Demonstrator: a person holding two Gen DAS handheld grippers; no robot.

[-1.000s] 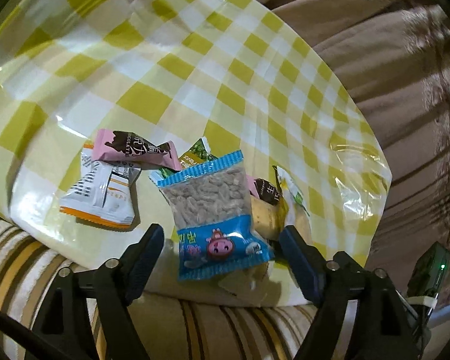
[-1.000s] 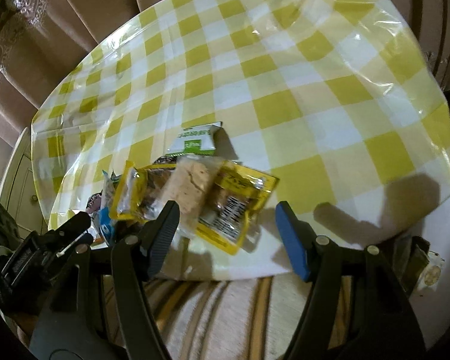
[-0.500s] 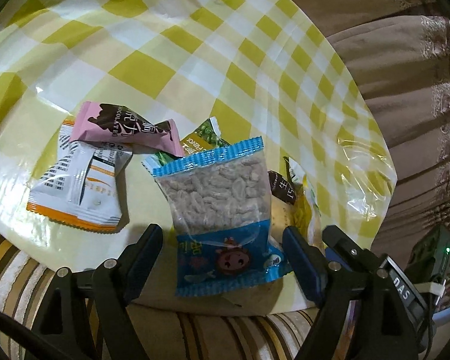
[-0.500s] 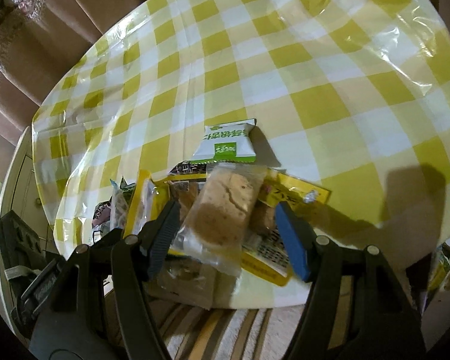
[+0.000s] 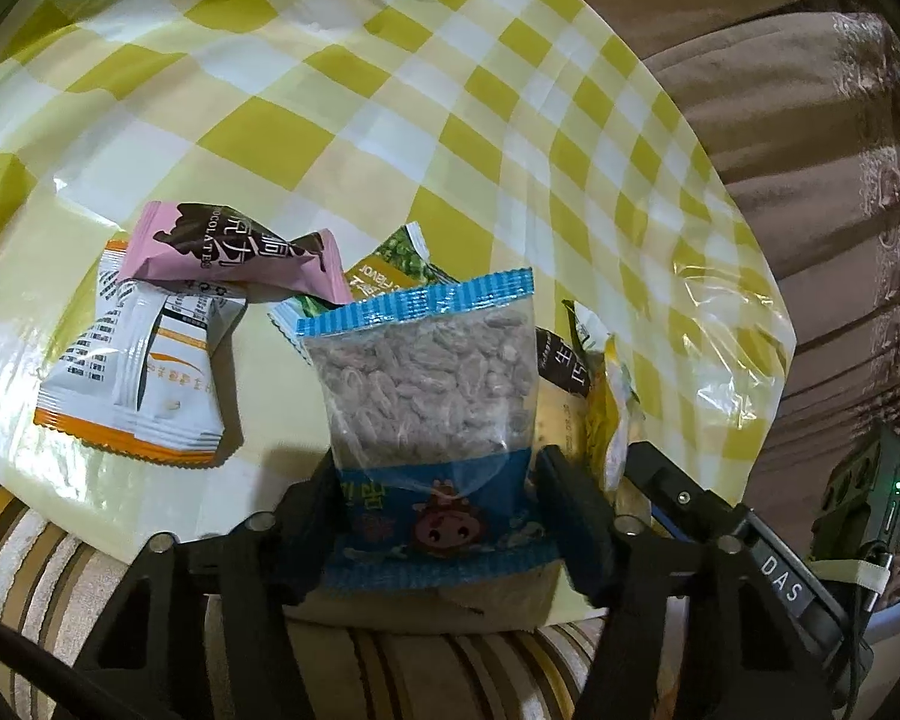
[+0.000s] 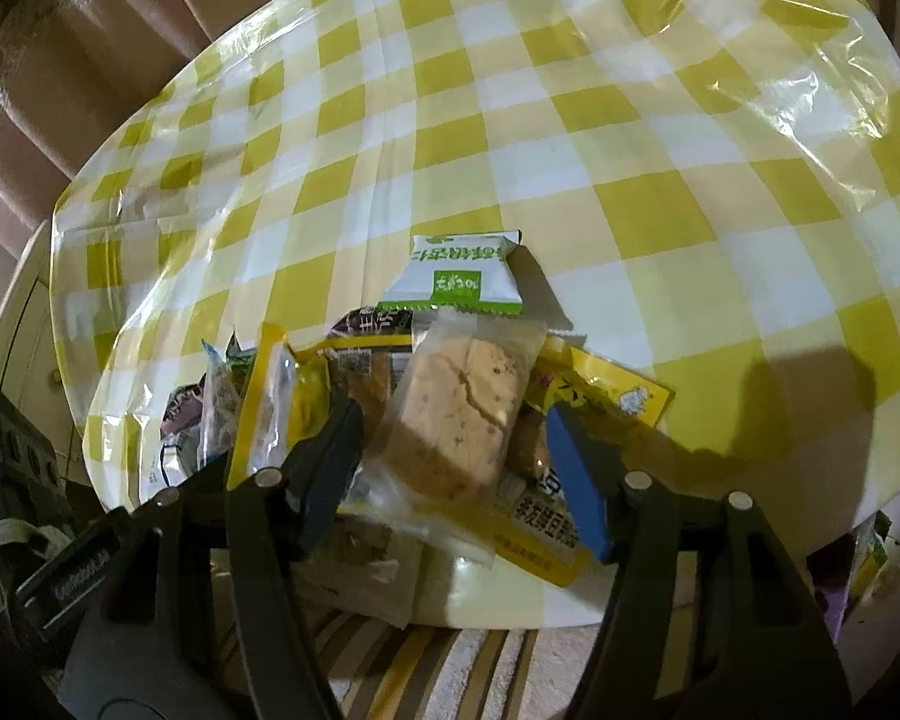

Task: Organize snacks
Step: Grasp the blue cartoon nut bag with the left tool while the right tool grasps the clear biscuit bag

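The left hand-held gripper [image 5: 438, 498] is closing, its jaws bracketing the lower blue band of a clear packet of seeds [image 5: 429, 390] that stands at the near edge of the surface [image 5: 342, 96]; the pads look to be at the packet's sides, though a firm pinch cannot be confirmed. The right hand-held gripper [image 6: 456, 450] is also closing, with a clear-wrapped biscuit bar [image 6: 459, 414] between its jaws, lying on top of a yellow packet [image 6: 600, 396]. The main risk is probably slippage: both wrappers are slick film, and a squeeze on a loose edge could let a packet slide out or crush the bar. The right jaws might also catch the yellow packet beneath and drag it off the edge. A pink chocolate wrapper [image 5: 234, 255] overlaps a white and orange sachet [image 5: 132, 378]; a white and green sachet [image 6: 456, 276] lies apart. The surface wears a glossy yellow-checked cover; brown curtains [image 5: 810, 120] hang behind, and striped upholstery [image 5: 36, 588] sits below.
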